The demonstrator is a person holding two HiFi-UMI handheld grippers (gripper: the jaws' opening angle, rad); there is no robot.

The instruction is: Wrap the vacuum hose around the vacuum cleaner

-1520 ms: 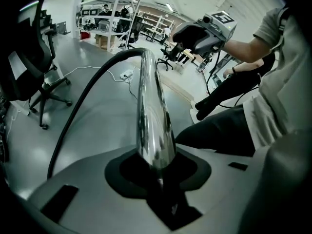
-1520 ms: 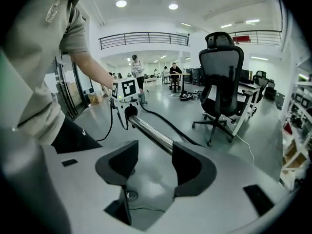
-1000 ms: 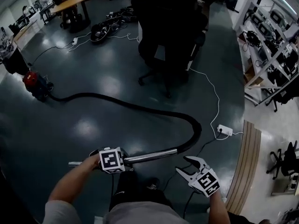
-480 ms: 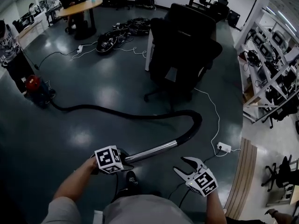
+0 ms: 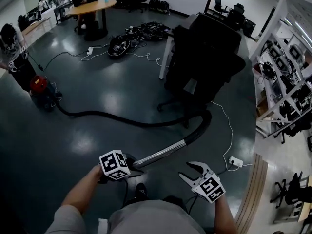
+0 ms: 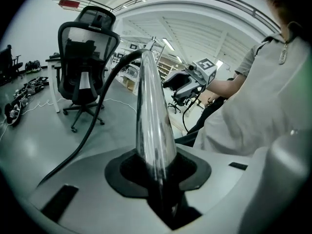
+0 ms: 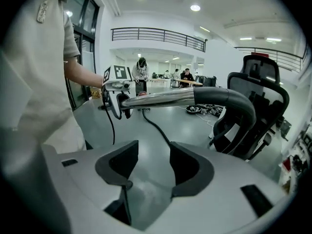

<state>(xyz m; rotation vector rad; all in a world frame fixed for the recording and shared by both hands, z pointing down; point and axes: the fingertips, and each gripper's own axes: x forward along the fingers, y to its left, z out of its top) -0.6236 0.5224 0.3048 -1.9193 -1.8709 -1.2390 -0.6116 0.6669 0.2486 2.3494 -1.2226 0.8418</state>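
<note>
One red vacuum cleaner (image 5: 41, 87), one long black hose (image 5: 122, 120) and one chrome tube (image 5: 161, 154). Two handheld grippers: one left gripper (image 5: 132, 164) and one right gripper (image 5: 185, 171). One black office chair (image 5: 207, 57) and one round table (image 5: 92, 6).

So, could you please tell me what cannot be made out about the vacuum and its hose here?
- Vacuum cleaner: head view, too small to show where the hose joins it.
- Metal tube, near end: head view, hidden by the left gripper.
- Hose's far run: left gripper view, hidden behind that gripper's body.
</note>
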